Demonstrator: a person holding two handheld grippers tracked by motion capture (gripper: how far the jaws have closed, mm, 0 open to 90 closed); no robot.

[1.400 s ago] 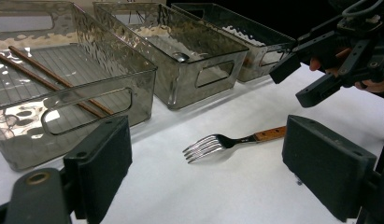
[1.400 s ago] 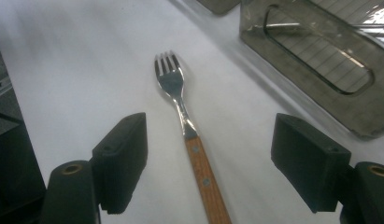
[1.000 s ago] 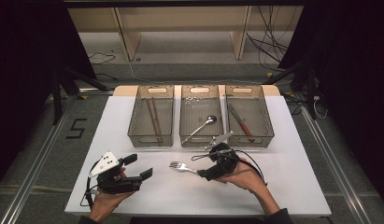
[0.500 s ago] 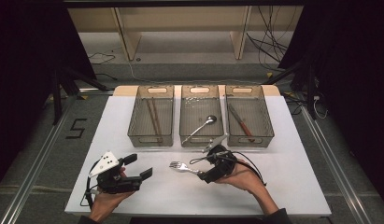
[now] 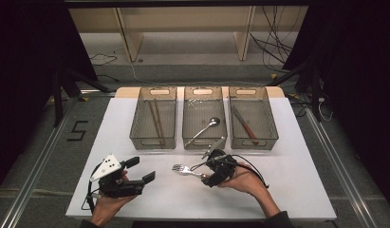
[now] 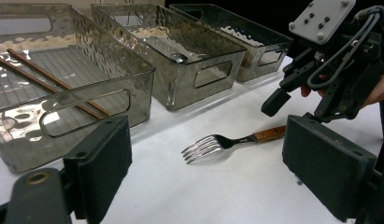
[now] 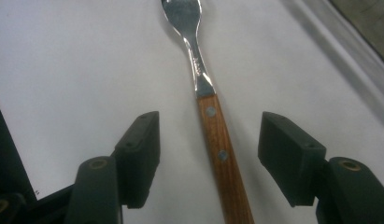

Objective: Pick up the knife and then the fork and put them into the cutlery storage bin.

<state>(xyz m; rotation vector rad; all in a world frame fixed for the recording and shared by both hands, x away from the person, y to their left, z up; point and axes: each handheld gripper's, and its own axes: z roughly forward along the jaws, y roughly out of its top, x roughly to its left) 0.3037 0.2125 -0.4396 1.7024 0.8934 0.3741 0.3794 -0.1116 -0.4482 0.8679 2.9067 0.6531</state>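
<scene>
R gripper [image 5: 205,173]: fingers [image 7: 142,154] spread either side of the fork [image 5: 185,169], w/ bare table between each pad and the wooden handle; they've just been closing in, not yet pressing on it. In the right gripper view the handle runs up the middle of the gap, two rivets showing, steel neck and bowl beyond; tines cut off at the top edge, handle end cut off at the bottom.

L gripper [image 5: 138,170]: jaws wide apart, nothing between, held just above the table [image 5: 287,190] at front left, well apart from the fork. In the left gripper view its pads frame the fork lying flat on the white top, tines toward that camera, w/ the R gripper's near finger over the handle end.

Room: open white top in front of and btwn both hands, more to the right of the R hand; front edge close under the wrists.

Farther back, three clear bins in a row near the far edge: left bin [image 5: 137,124] w/ chopsticks [image 5: 155,119], middle bin [image 5: 189,141] w/ spoon [image 5: 205,128], right bin [image 5: 270,121] w/ a brown-handled piece, prob. a knife [image 5: 244,124], hard to make out. R gripper sits just before the middle bin's front wall.
</scene>
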